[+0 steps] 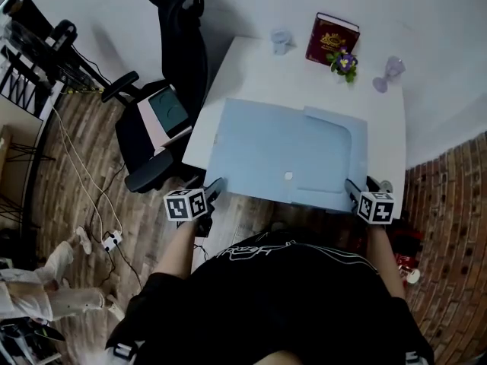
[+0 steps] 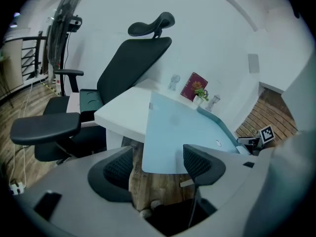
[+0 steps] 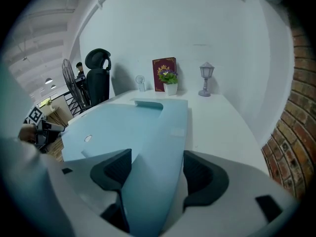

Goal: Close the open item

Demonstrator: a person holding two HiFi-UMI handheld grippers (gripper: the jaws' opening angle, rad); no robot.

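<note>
A large light-blue folder [image 1: 281,154] lies flat on the white table [image 1: 243,67], its near edge hanging over the table's front. It has a round snap button [image 1: 288,176] and a raised flap along its right side [image 3: 168,117]. My left gripper [image 1: 215,185] is open at the folder's near-left corner [image 2: 165,157], which sits just ahead of the jaws. My right gripper [image 1: 351,191] is open at the near-right corner, with the folder's right flap passing between its jaws [image 3: 150,169] without being squeezed.
At the table's far edge stand a dark red book [image 1: 331,38], a small potted plant [image 1: 344,63], a glass cup [image 1: 281,41] and a lilac lamp-shaped ornament [image 1: 389,73]. A black office chair [image 1: 171,90] is left of the table. Cables run across the wooden floor.
</note>
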